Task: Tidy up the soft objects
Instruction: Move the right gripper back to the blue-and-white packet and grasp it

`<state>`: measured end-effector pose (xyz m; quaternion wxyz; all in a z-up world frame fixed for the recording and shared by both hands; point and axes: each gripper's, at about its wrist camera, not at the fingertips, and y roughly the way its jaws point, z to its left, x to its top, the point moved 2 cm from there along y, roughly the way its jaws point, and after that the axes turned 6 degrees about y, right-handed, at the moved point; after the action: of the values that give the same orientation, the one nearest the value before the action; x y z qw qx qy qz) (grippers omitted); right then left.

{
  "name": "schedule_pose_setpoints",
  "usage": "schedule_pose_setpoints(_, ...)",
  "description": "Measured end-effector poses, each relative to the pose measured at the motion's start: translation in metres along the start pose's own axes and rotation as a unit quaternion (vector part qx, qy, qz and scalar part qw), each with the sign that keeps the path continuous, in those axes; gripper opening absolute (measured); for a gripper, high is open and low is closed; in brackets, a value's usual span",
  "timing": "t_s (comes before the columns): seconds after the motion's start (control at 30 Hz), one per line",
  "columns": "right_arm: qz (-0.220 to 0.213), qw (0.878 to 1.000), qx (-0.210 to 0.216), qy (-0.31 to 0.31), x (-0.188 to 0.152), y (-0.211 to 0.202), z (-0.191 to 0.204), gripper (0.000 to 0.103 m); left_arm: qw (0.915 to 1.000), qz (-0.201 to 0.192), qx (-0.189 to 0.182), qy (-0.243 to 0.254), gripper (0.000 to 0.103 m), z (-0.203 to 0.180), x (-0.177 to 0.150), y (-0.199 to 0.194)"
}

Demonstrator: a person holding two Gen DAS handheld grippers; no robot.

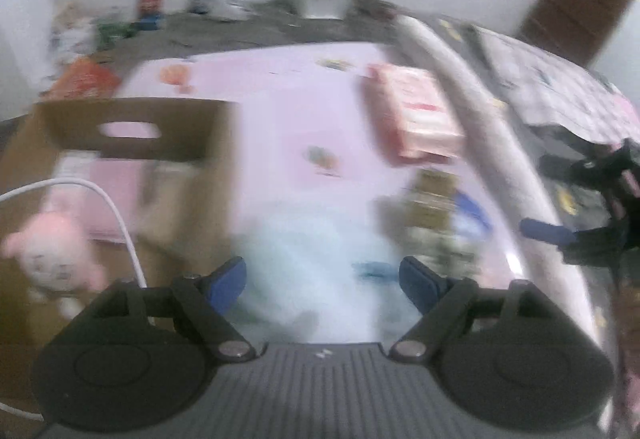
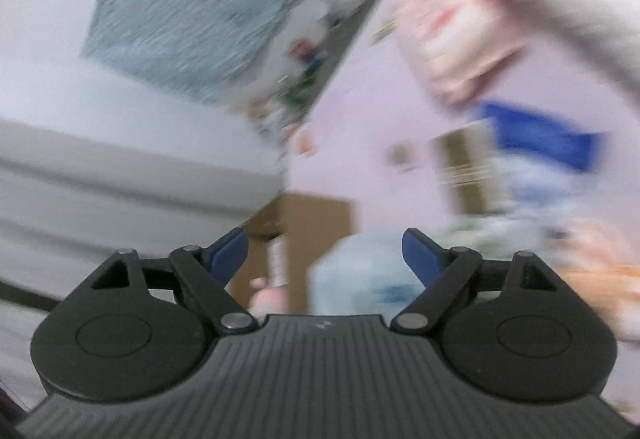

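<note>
Pink sheet (image 1: 280, 111) is spread across the middle of the left wrist view; nearly everything lies on it. Cardboard box (image 1: 132, 127), with a cut handle slot, fills the left side. 1 pink plush (image 1: 56, 255) is seen at lower left, apparently inside the box. A pale blue soft item (image 1: 316, 263) lies at lower centre on the sheet, right of the box and ahead of the left gripper (image 1: 322, 279). A pink-and-white pack (image 1: 416, 115) sits upper right; a blue-and-olive item (image 1: 436, 207) lies below it, too blurred to identify.

Left gripper: jaws wide, nothing between the pads. Right gripper (image 2: 324, 255): jaws wide too, nothing held; it is also glimpsed at the right edge of the left view.

Step judged: transit between picks, both tools empty, 1 plush boxed, several items still out. Next move is judged to need the left gripper lowered so the pads straddle the pale blue item, then a close deep enough to hold soft fabric, then a carry left over the box wall.

Writing: none readable; both views are heavily motion-blurred. Red marks on the pack are illegible.
</note>
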<state>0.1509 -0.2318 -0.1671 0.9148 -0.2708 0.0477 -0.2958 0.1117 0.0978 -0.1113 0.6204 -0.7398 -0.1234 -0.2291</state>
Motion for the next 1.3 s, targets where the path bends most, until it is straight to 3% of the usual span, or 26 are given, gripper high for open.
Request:
schedule_pose_setpoints(0.1, -0.022, 0.999, -0.034, 0.013, 0.012, -0.032, -0.031, 0.084, 0.9994, 0.007, -0.030, 0.018, 0.084, -0.046, 0.004, 0.015)
schedule_pose_setpoints(0.23, -0.022, 0.997, -0.068, -0.011, 0.035, -0.041, -0.054, 0.082, 0.9965, 0.014, -0.078, 0.026, 0.077, -0.104, 0.013, 0.045)
schedule_pose_setpoints(0.4, 0.022, 0.993, -0.091, -0.066, 0.078, -0.010, -0.068, 0.074, 0.9925, 0.034, -0.115, 0.020, 0.070, -0.157, 0.022, 0.092)
schedule_pose_setpoints(0.5, 0.061, 0.988, -0.101, -0.099, 0.099, 0.017, -0.074, 0.071, 0.9932, 0.053, -0.102, 0.017, 0.069, -0.178, 0.026, 0.126)
schedule_pose_setpoints(0.63, 0.123, 0.976, -0.107, -0.142, 0.115, 0.048, -0.074, 0.071, 0.9953, 0.079, -0.054, -0.012, 0.069, -0.178, 0.029, 0.163)
schedule_pose_setpoints(0.67, 0.137, 0.973, -0.109, -0.152, 0.116, 0.057, -0.074, 0.071, 0.9949, 0.083, -0.054, -0.021, 0.066, -0.176, 0.030, 0.169)
schedule_pose_setpoints(0.83, 0.192, 0.956, -0.120, -0.184, 0.122, 0.089, -0.076, 0.072, 0.9937, 0.092, -0.046, -0.044, 0.070, -0.174, 0.039, 0.180)
schedule_pose_setpoints(1.0, 0.239, 0.939, -0.124, -0.216, 0.116, 0.108, -0.073, 0.072, 0.9882, 0.092, -0.062, -0.105, 0.074, -0.163, 0.044, 0.171)
schedule_pose_setpoints(1.17, 0.259, 0.930, -0.130, -0.225, 0.114, 0.123, -0.072, 0.073, 0.9829, 0.092, -0.077, -0.139, 0.075, -0.153, 0.044, 0.169)
schedule_pose_setpoints(1.2, 0.267, 0.927, -0.133, -0.226, 0.113, 0.127, -0.074, 0.070, 0.9829, 0.094, -0.076, -0.139, 0.075, -0.153, 0.045, 0.168)
schedule_pose_setpoints(1.23, 0.275, 0.922, -0.137, -0.233, 0.109, 0.130, -0.075, 0.057, 0.9830, 0.094, -0.075, -0.139, 0.075, -0.153, 0.045, 0.167)
schedule_pose_setpoints(1.3, 0.280, 0.915, -0.143, -0.252, 0.104, 0.132, -0.073, 0.051, 0.9828, 0.092, -0.077, -0.141, 0.078, -0.153, 0.046, 0.163)
